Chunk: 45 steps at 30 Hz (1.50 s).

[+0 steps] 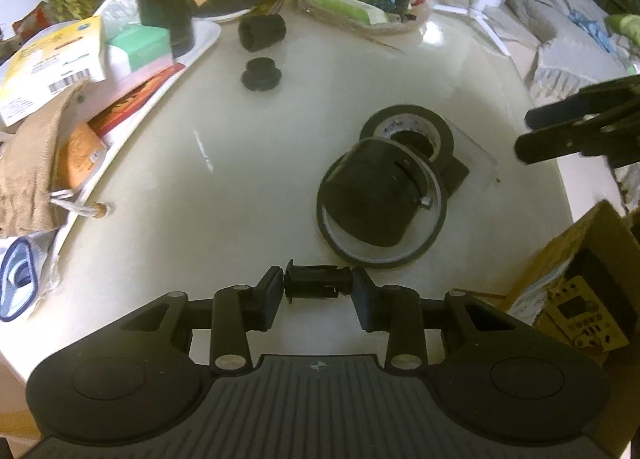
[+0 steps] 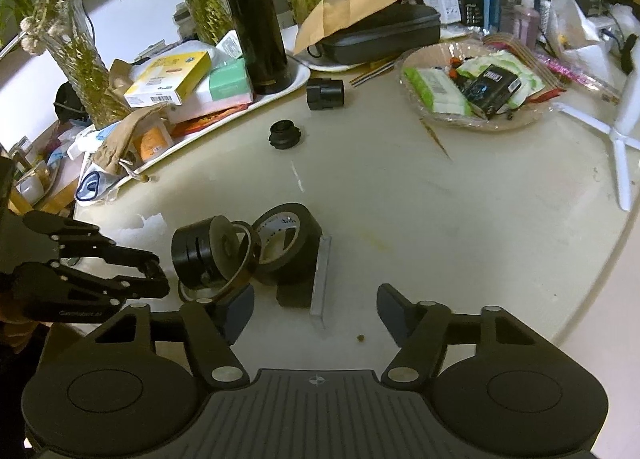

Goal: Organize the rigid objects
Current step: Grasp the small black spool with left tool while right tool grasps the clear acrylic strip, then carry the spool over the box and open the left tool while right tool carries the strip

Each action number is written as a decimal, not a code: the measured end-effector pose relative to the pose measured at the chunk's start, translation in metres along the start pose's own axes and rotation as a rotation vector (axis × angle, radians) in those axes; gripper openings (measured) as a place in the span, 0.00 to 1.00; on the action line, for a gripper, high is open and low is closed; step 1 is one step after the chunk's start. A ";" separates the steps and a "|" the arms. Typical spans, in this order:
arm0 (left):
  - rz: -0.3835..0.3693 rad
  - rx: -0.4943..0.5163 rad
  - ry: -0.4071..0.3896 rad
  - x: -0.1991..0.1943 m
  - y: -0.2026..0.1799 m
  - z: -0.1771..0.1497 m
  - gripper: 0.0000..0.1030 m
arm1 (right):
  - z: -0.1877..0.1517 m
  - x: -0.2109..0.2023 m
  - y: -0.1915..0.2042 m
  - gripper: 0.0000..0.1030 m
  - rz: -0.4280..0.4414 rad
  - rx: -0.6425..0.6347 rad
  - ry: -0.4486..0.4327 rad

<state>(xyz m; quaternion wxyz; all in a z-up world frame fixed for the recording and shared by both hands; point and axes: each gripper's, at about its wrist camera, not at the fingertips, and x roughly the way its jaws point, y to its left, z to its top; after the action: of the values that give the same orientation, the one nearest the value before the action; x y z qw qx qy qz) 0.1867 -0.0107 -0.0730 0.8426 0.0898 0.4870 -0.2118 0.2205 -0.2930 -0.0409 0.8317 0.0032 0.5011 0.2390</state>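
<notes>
Small black flanged spool (image 1: 318,285) clamped end-to-end in L gripper (image 1: 319,291), just above table (image 1: 240,179), near thin tape ring (image 1: 382,215) w/ black cylinder (image 1: 372,199) inside. R gripper (image 2: 316,315) jaws apart, nothing between, beside black tape roll (image 2: 286,247).

Both wrist views look steeply down, close over the counter (image 1: 248,179), sharing the tape rolls (image 2: 288,247).
</notes>
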 end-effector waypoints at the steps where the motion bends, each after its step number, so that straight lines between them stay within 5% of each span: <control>1: 0.001 -0.008 -0.007 -0.002 0.001 0.001 0.35 | 0.001 0.004 0.000 0.62 0.000 0.003 0.008; 10: 0.023 -0.037 -0.046 -0.009 0.003 0.002 0.35 | 0.009 0.040 -0.005 0.44 -0.006 0.021 0.073; 20: 0.025 -0.086 -0.084 -0.019 0.007 0.001 0.35 | 0.013 0.061 -0.007 0.10 -0.020 0.046 0.107; 45: 0.048 -0.164 -0.152 -0.062 -0.009 -0.022 0.35 | 0.008 -0.008 -0.007 0.10 -0.037 0.045 0.009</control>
<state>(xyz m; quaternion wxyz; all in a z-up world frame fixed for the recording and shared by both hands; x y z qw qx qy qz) 0.1386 0.0059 -0.0306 0.8864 0.0157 0.4351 -0.1574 0.2271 -0.3005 -0.0319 0.8334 0.0116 0.5101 0.2123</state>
